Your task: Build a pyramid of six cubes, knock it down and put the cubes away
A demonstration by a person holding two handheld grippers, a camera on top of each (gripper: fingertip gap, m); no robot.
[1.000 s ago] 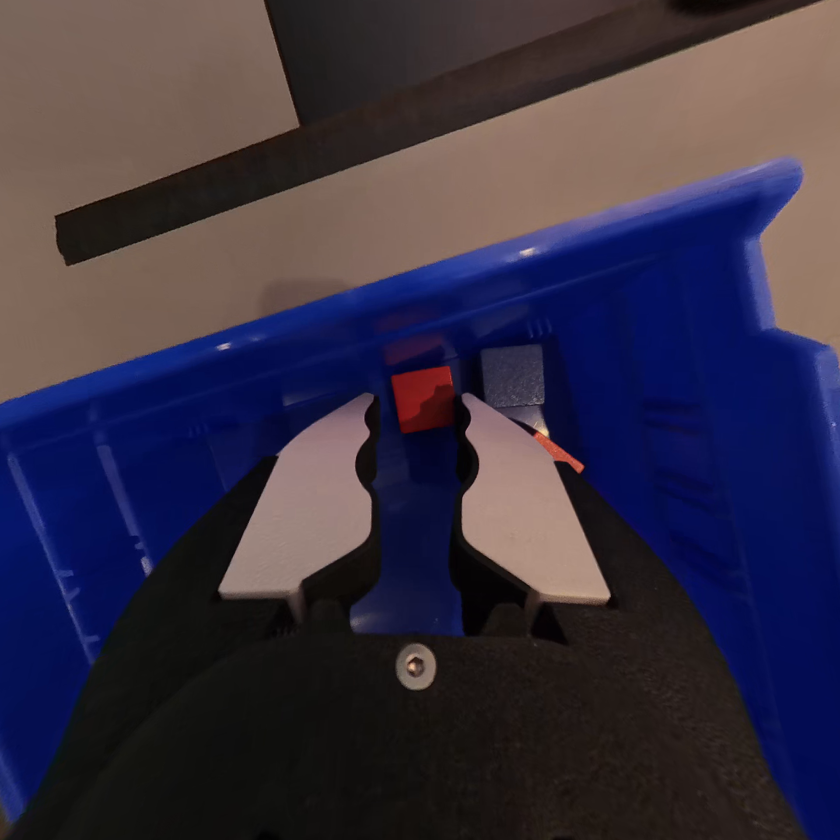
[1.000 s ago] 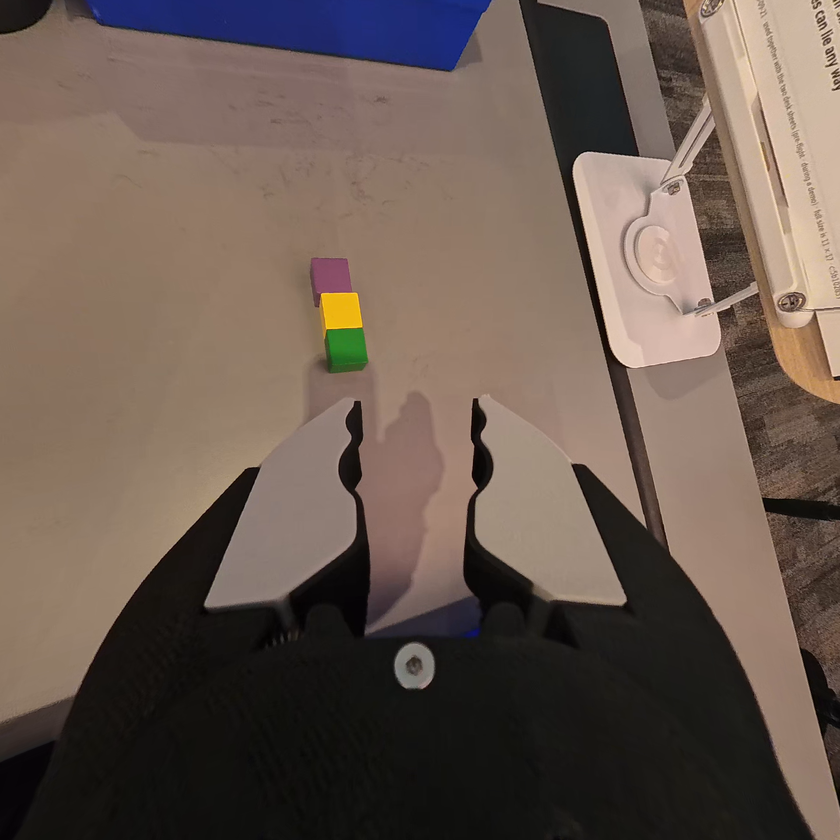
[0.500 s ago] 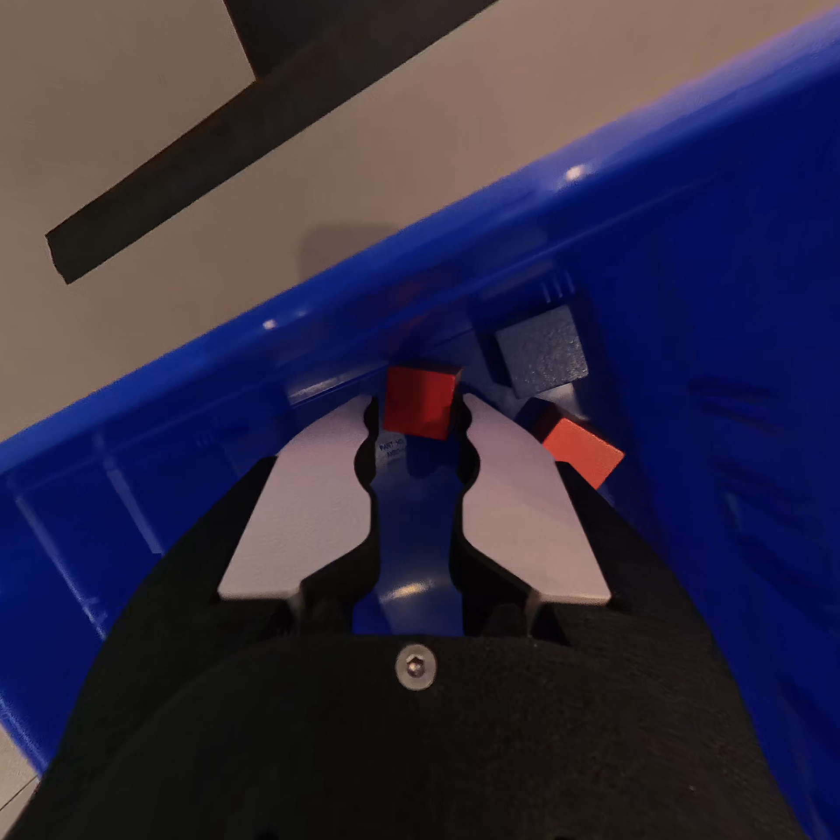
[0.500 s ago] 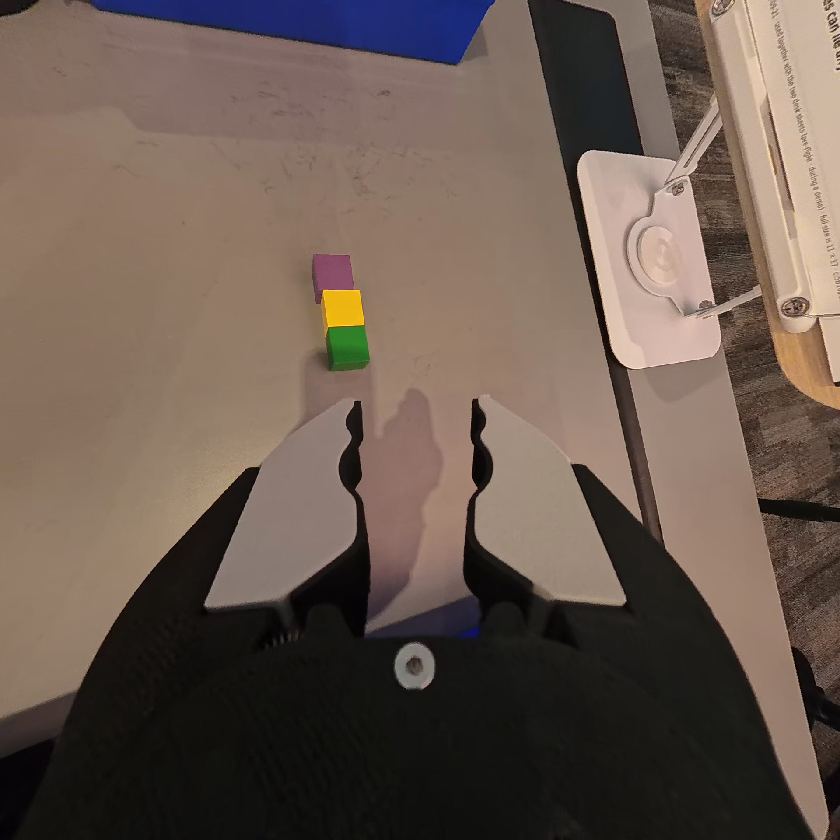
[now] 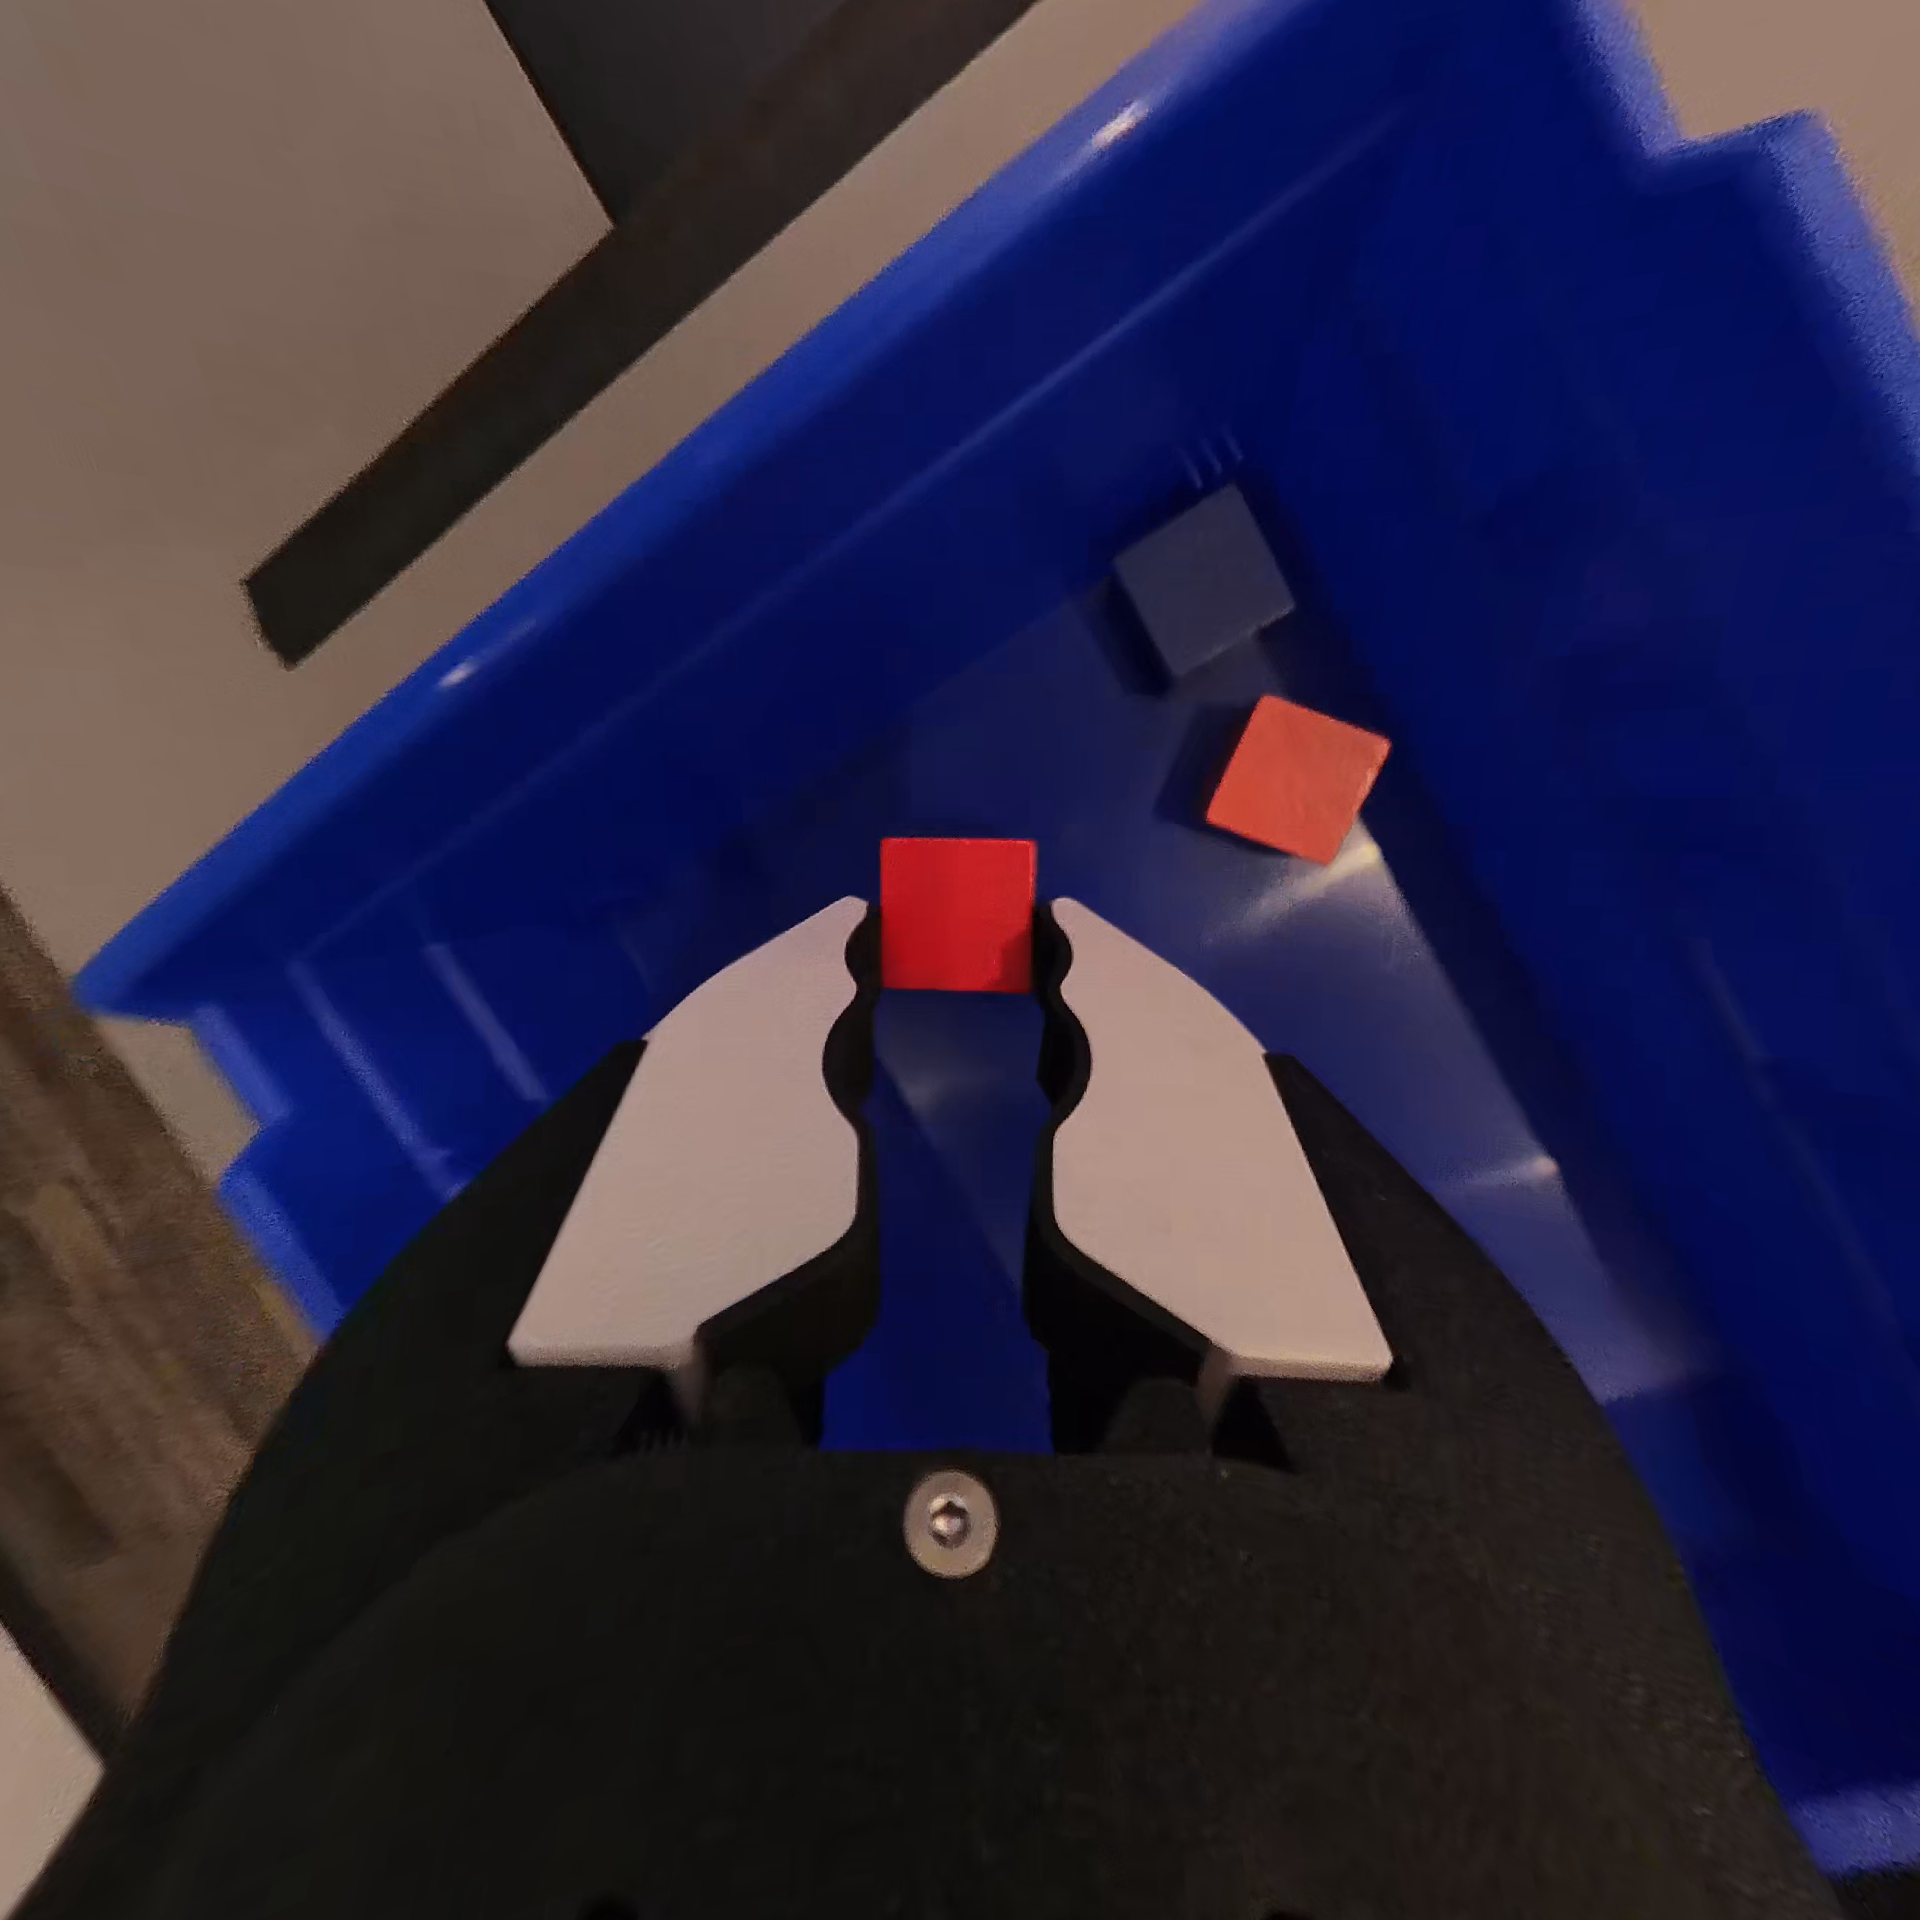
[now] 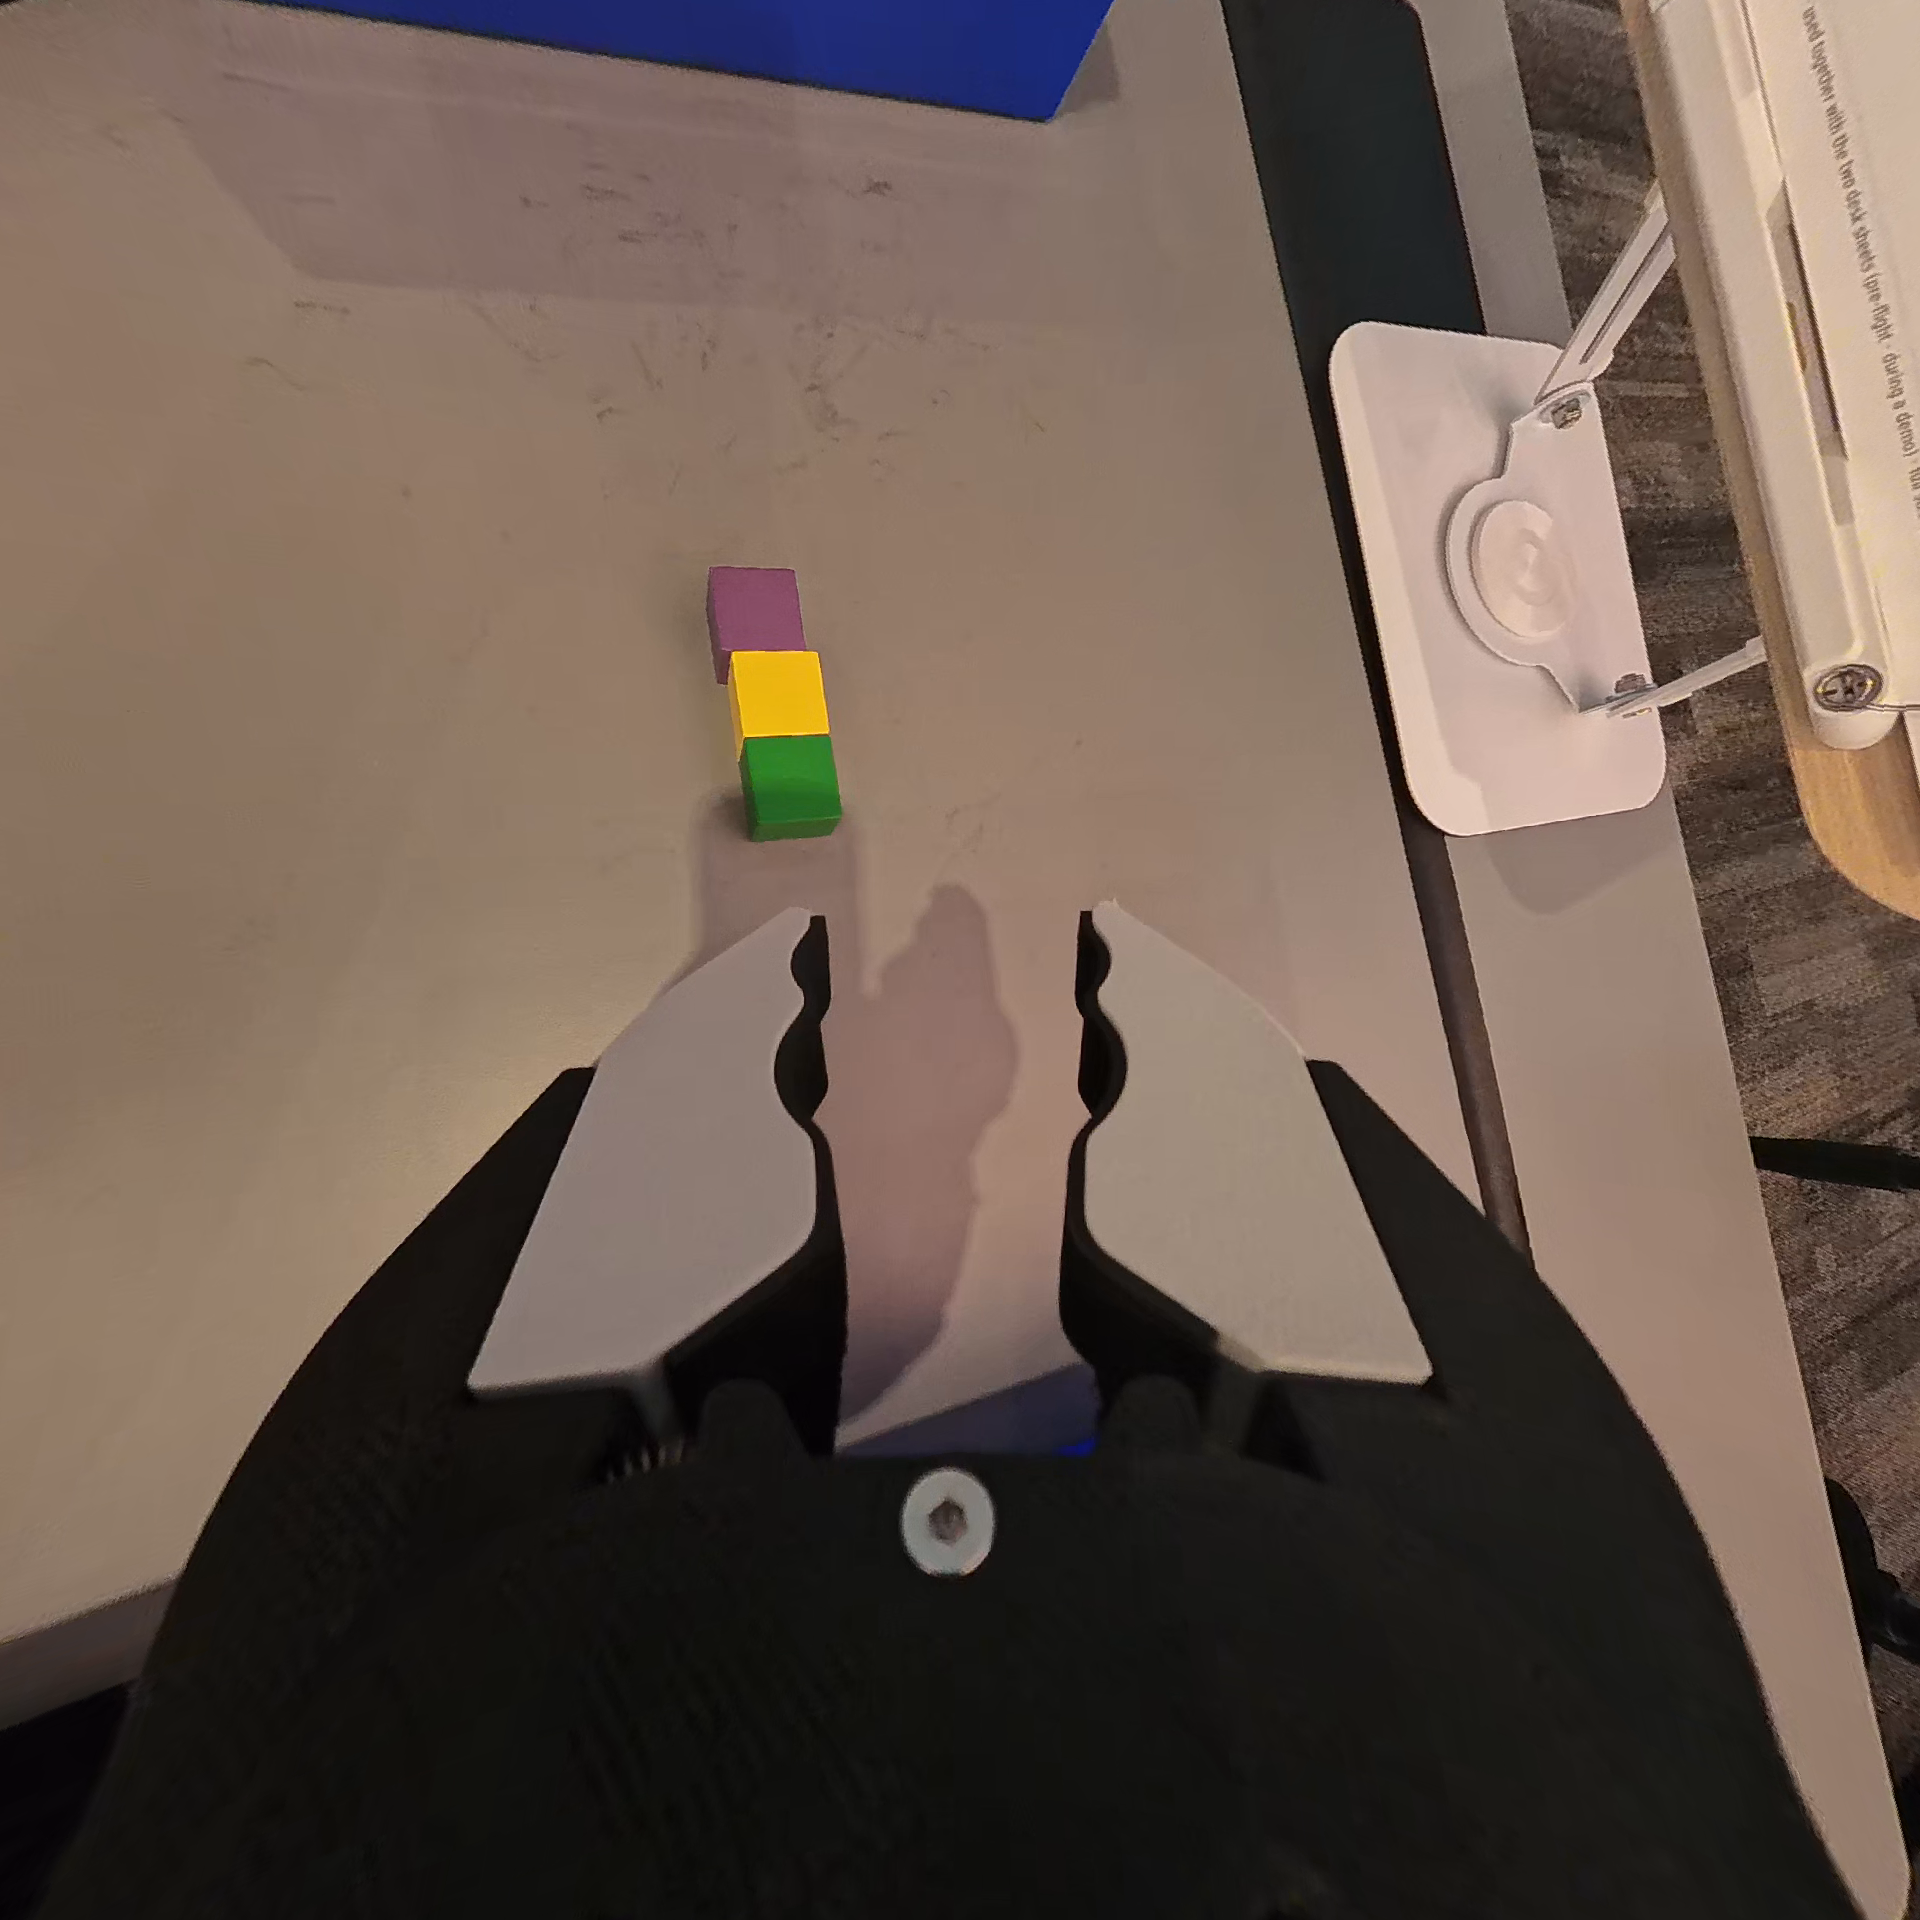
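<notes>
Red cube (image 5: 957,914) clamped over blue bin (image 5: 1558,436) holding two cubes.

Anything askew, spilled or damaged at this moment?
Nothing damaged or spilled. In the row on the table, the purple cube sits slightly offset from the yellow cube and green cube. The left claw grips a red cube squarely over the blue bin.

My blue bin (image 5: 1507,520) looks like shiny, smooth plastic. The red cube (image 5: 957,914) looks matt and painted. My table (image 6: 364,520) looks dull, with small scuffs. My fingers (image 6: 675,1164) look smooth and grey, and their black holder looks rough.
</notes>
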